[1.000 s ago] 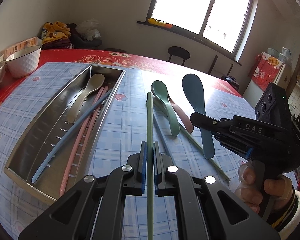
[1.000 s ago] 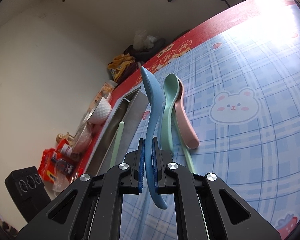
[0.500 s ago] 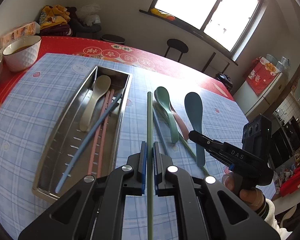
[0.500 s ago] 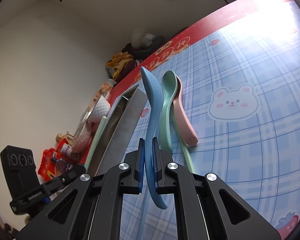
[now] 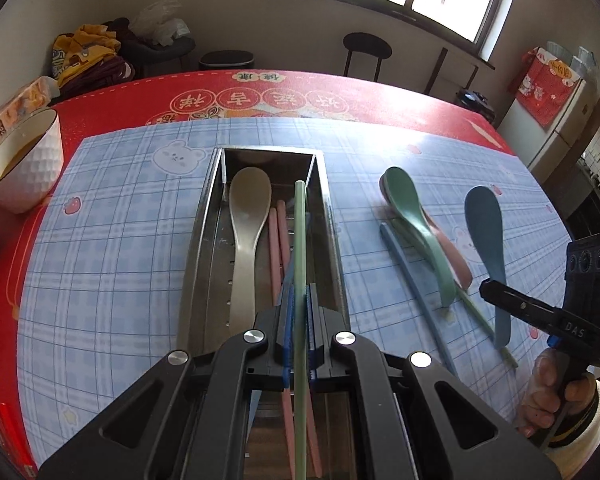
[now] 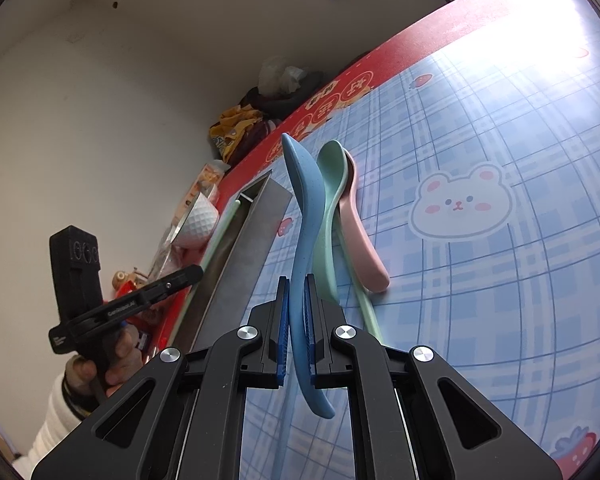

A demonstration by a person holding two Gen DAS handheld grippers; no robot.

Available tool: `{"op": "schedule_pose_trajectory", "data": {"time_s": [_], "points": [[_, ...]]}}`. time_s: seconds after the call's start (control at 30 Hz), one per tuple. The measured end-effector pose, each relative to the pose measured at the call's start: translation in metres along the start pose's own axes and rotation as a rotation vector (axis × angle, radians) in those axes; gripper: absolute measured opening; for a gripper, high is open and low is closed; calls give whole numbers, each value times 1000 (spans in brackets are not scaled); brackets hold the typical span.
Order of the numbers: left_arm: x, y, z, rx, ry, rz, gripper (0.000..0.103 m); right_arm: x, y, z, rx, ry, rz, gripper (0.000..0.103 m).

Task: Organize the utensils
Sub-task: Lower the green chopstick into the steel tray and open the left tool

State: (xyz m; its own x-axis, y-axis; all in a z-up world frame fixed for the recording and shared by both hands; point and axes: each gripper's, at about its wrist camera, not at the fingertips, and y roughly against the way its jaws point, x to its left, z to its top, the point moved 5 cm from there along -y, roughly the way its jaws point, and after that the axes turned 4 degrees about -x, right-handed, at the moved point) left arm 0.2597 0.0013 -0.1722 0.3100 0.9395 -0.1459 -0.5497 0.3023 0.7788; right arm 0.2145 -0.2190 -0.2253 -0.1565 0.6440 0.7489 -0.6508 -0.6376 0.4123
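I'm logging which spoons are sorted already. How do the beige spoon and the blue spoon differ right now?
The beige spoon lies flat inside the metal tray; the blue spoon is outside the tray, over the checked mat. The beige spoon is free of any gripper; the blue spoon is clamped by its handle in the right gripper. They differ in colour, pale beige versus blue. Both are long-handled spoons of like shape.

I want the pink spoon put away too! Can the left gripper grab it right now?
Probably not yet. The left gripper is shut on the long green chopstick over the metal tray, and the pink plastic spoon lies partly under the green spoon.
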Motion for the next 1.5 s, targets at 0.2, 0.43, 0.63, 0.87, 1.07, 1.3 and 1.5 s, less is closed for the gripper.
{"op": "schedule_pose_trajectory", "data": {"time_s": [0.2,0.43,0.63,0.87,1.07,1.3,1.5], "points": [[2,-24,-8,85,0,36,6,-1,-1,1,7,-5,-1,7],[4,-22,-7,88,13,-8,13,-1,-2,1,10,-7,-2,7],[9,-2,-9,80,15,-4,22,2,-3,-1,13,0,-3,7],[19,-5,-27,152,53,8,23,2,-5,-1,11,2,-7,7],[18,-9,-36,186,79,-22,23,2,-4,-1,11,-5,-6,7],[11,-2,-46,197,107,-112,11,2,-4,-1,12,-1,-7,7],[15,19,-39,100,104,-62,11,3,-4,-1,12,1,-6,7]]}}
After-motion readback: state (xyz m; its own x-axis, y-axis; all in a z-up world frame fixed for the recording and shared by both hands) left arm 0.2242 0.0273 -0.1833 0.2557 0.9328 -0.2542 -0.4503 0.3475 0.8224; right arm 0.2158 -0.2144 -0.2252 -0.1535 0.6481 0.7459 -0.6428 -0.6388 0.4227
